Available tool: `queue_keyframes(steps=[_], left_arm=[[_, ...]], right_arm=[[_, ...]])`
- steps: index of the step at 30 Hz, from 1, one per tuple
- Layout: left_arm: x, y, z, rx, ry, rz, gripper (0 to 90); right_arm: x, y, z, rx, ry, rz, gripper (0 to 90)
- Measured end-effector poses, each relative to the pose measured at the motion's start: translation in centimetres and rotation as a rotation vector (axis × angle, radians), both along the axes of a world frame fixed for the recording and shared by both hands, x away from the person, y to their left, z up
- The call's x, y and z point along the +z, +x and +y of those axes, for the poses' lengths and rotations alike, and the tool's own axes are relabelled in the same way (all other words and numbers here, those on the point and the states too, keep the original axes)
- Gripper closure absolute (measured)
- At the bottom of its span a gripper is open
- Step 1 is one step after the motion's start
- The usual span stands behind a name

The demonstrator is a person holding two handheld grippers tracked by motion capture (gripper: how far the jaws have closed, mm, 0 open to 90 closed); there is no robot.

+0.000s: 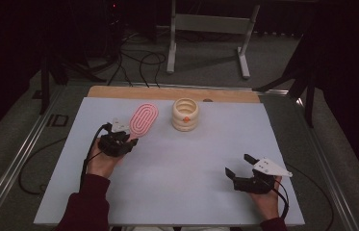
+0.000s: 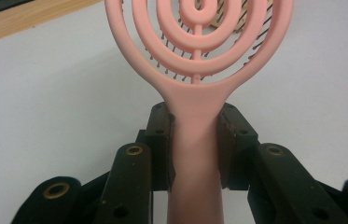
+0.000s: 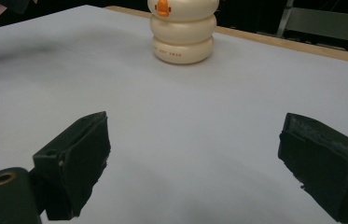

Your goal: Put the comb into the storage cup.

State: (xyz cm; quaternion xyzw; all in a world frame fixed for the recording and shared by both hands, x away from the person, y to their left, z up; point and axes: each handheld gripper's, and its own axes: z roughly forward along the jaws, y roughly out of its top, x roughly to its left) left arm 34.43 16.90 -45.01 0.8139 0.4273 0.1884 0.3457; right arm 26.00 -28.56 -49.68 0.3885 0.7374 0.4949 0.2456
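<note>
A pink hairbrush [image 1: 144,119] with a looped oval head is held off the white table sheet [image 1: 177,159] at the left. My left gripper [image 2: 195,135] is shut on its handle [image 2: 194,154], both pads pressing the sides, and the same left gripper [image 1: 125,139] appears from above. A cream ribbed cup-shaped holder [image 1: 185,114] with an orange mark stands at the back centre, just right of the brush head; the same holder [image 3: 182,32] is ahead of my right gripper [image 3: 195,158]. That right gripper [image 1: 238,164] rests open near the front right, with nothing between its jaws.
A wooden strip [image 1: 167,92] borders the sheet's far edge. Beyond the table, cables [image 1: 138,60] lie on the floor and a grey metal frame [image 1: 211,29] stands there. Metal rails [image 1: 18,159] run along the table's sides.
</note>
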Motion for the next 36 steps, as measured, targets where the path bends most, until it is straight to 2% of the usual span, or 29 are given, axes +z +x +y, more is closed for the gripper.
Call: queue_keyframes(steps=[9,24,30,36], left_arm=[[0.3,-0.7,0.1,-0.002,-0.036,-0.041,69.8],[0.9,-1.4,0.1,0.004,-0.044,-0.080,69.7],[1.1,-1.4,0.1,0.005,-0.060,-0.099,69.7],[1.0,-1.5,-0.3,-0.008,-0.060,-0.117,69.7]], right_arm=[[-0.1,0.0,0.0,-0.001,-0.001,0.004,8.5],[-0.1,0.0,0.1,-0.001,-0.003,0.004,8.6],[-0.1,0.1,0.1,-0.002,-0.006,0.007,8.5],[-0.1,0.2,0.1,-0.003,-0.008,0.012,8.5]])
